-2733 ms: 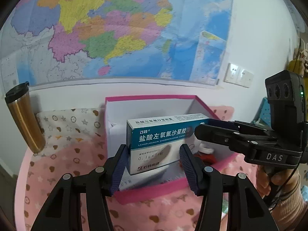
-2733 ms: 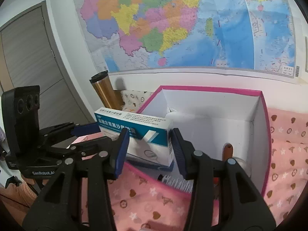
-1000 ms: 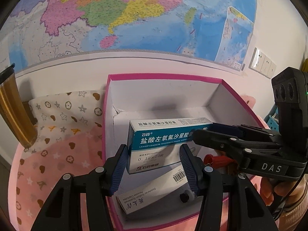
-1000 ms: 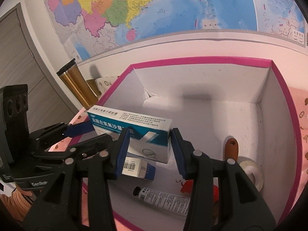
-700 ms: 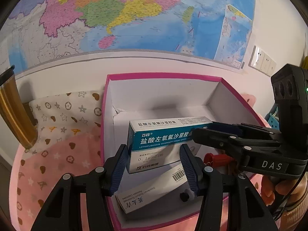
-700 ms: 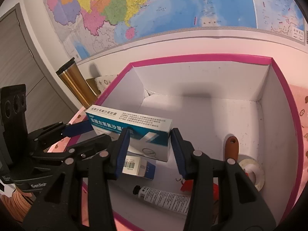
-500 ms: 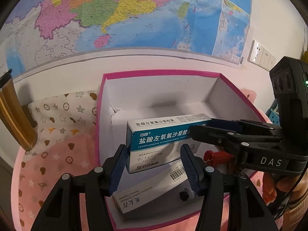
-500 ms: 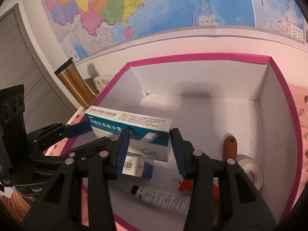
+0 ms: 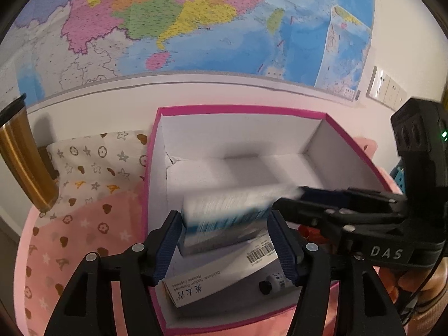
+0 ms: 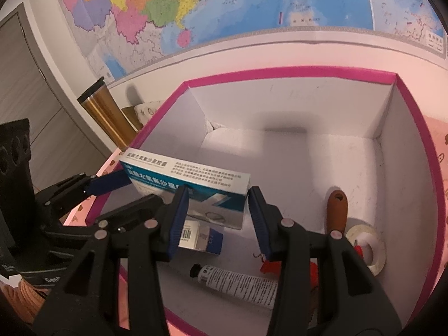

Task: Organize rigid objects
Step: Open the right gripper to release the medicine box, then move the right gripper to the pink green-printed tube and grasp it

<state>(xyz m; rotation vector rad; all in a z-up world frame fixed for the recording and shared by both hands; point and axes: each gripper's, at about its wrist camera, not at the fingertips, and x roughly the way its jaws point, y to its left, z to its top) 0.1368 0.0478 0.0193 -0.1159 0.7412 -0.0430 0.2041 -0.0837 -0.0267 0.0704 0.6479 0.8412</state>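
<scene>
A teal and white medicine box (image 9: 224, 218) hangs over the open pink storage box (image 9: 240, 109), blurred in the left wrist view. My left gripper (image 9: 224, 240) straddles its near end; its jaws are opening and the pads stand just clear of the box sides. My right gripper (image 10: 218, 212) is shut on the other end of the medicine box (image 10: 184, 179), above the pink storage box (image 10: 280, 72). From the right wrist view, the left gripper (image 10: 131, 193) reaches in at the left. In the left wrist view, the right gripper (image 9: 291, 196) comes in from the right.
In the pink box lie a white carton (image 9: 218, 274), a tube (image 10: 238, 280), a tape roll (image 10: 364, 240), a brown handle (image 10: 337, 210) and a red item (image 10: 280, 266). A gold tumbler (image 9: 25, 162) stands left. A map covers the wall behind.
Both grippers carried the medicine box from the pink box's front rim to above its inside. The left jaws have since widened off it, and the box now blurs, shifting between them.
</scene>
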